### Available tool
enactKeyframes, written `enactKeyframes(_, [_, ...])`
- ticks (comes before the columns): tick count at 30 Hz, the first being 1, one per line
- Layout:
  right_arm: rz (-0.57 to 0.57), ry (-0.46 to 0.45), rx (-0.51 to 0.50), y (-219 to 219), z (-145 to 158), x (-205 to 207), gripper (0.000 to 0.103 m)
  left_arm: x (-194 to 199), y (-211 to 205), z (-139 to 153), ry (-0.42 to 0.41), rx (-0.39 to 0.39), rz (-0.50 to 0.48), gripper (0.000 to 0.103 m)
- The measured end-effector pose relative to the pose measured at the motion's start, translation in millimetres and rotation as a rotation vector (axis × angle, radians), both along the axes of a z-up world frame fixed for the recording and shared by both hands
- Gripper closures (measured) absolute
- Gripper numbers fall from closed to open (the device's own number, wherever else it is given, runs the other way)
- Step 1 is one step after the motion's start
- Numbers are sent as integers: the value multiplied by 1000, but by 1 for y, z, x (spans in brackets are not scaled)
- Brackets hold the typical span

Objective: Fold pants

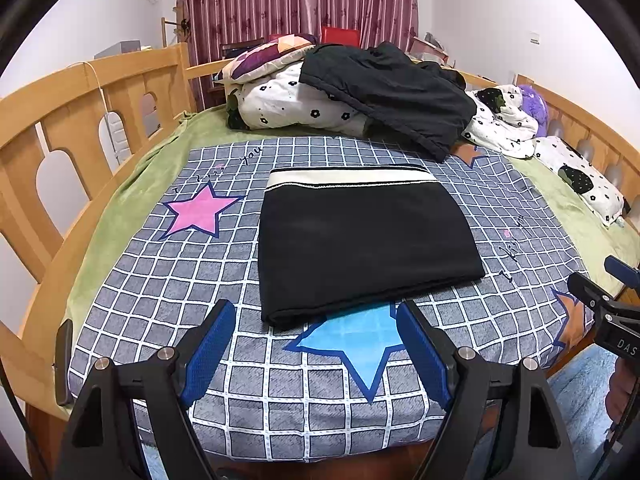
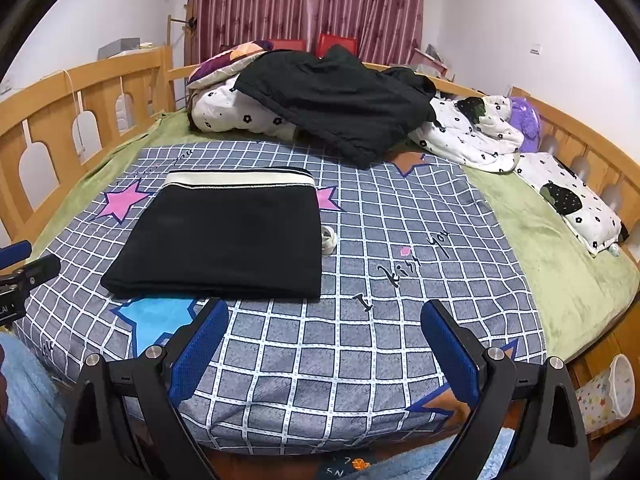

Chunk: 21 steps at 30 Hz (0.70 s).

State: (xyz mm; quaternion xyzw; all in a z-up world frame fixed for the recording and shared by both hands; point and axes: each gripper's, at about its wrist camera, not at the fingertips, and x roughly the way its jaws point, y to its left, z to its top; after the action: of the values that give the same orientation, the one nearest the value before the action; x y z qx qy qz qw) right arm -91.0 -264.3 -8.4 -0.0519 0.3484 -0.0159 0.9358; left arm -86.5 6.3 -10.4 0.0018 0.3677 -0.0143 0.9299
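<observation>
Black pants (image 1: pixel 360 240) (image 2: pixel 228 236) lie folded into a flat rectangle on the checked bedspread (image 1: pixel 168 280) (image 2: pixel 400 240), their cream waistband at the far edge. My left gripper (image 1: pixel 316 312) hangs open just short of the pants' near edge, nothing between its blue pads. The right gripper (image 2: pixel 324 312) is open too, over bare bedspread to the right of the pants' near corner, and holds nothing. The right gripper's tip (image 1: pixel 600 292) shows at the right edge of the left wrist view; the left gripper's tip (image 2: pixel 28 268) shows at the left edge of the right wrist view.
More dark clothes (image 1: pixel 392 92) (image 2: pixel 340 96) are heaped on a white flowered quilt (image 1: pixel 288 108) at the head of the bed. A wooden bed rail (image 1: pixel 80 120) (image 2: pixel 580 132) runs along both sides. A small white object (image 2: pixel 329 238) lies beside the pants. A bin (image 2: pixel 608 392) stands on the floor at right.
</observation>
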Motion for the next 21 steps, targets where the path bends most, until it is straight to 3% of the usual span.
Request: enactKeyframes(21, [-17, -5, 14, -4, -2, -3, 7, -5, 9, 1, -2, 1, 25, 22])
